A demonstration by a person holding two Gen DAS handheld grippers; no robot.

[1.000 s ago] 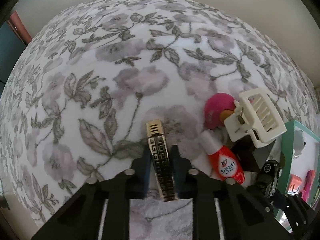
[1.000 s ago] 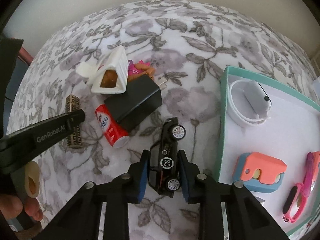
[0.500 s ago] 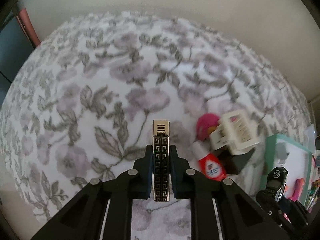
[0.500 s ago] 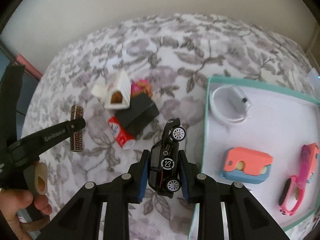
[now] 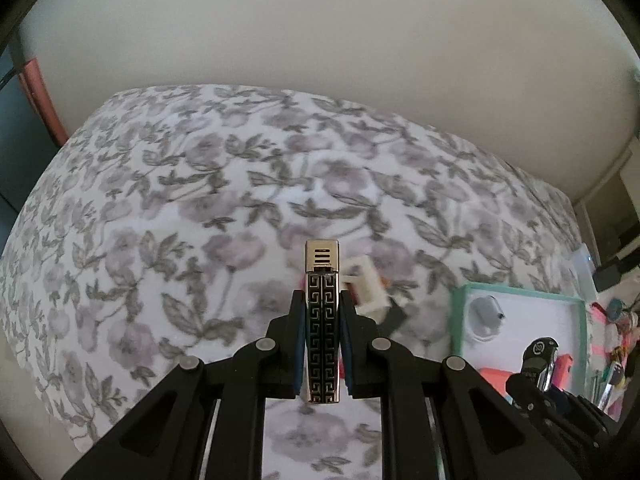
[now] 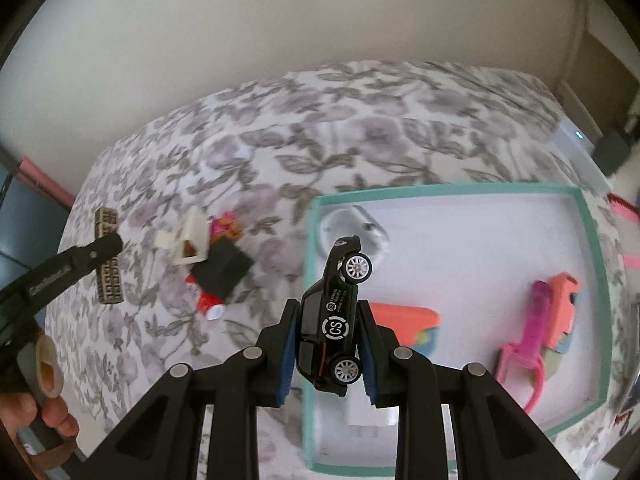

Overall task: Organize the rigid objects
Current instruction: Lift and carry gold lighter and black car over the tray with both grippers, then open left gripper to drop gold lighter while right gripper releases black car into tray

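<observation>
The teal-rimmed tray (image 6: 592,240) is seen directly below and ahead of the right gripper (image 6: 326,344), whose pads are pinched on the black toy car (image 6: 334,320) — its long axis runs forward along the fingers, over the tray's near-left part. The left gripper (image 5: 322,344) is clamped on the patterned lighter (image 5: 322,320), likewise lengthwise, with the tray well off to its right, so the right hand is judged nearer. Against the earlier frames, both items have been lifted off the floral cloth (image 5: 200,200) and the car carried across the rim.
</observation>
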